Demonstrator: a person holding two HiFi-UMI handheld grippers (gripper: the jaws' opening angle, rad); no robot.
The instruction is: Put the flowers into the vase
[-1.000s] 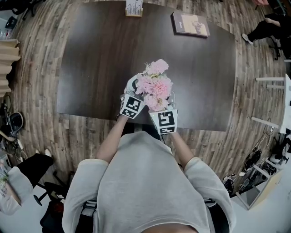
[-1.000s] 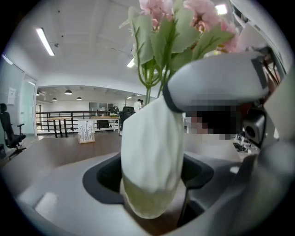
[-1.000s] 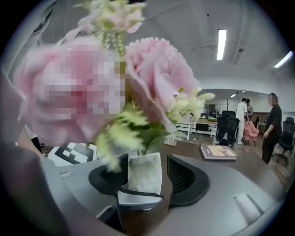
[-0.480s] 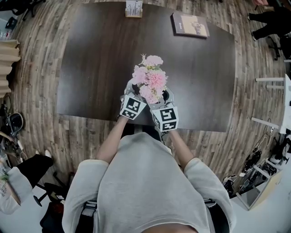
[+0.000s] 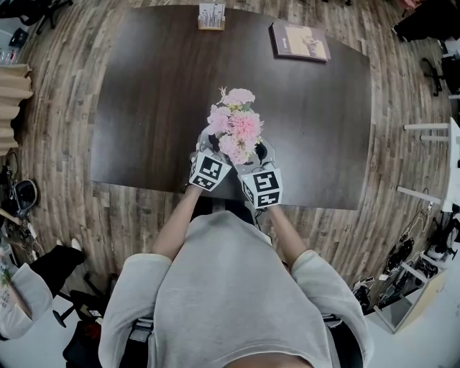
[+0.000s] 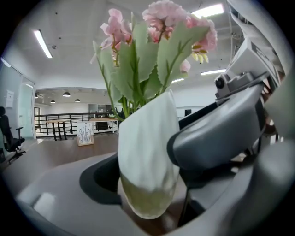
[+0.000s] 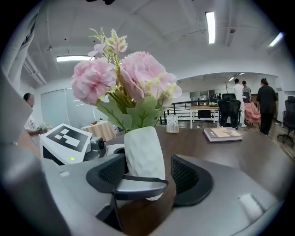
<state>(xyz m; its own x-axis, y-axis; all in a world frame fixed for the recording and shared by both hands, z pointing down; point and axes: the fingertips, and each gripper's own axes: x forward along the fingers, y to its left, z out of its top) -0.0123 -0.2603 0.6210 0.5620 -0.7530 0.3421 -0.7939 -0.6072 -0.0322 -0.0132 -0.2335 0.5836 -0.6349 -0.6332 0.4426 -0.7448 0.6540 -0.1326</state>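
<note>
A bunch of pink flowers [image 5: 233,126] with green leaves stands in a white vase [image 7: 143,152] near the front edge of the dark table [image 5: 144,108]. My left gripper [image 5: 215,152] is shut on the vase [image 6: 147,156], one pad on each side of its body. My right gripper [image 5: 253,159] is open. The vase stands between its jaws with a gap on the right side, and nothing is gripped. In the right gripper view the flowers [image 7: 124,76] rise upright out of the vase mouth. The head view hides most of the vase under the blooms.
A book [image 5: 300,39] lies at the table's far right. A small card stand [image 5: 212,14] sits at the far edge. People [image 7: 265,103] and office chairs are beyond the table on the right. Wooden floor surrounds the table.
The flowers have sunk lower and stand a little further from me. The right gripper dropped slightly and no longer holds the stems. The left gripper stayed put.
</note>
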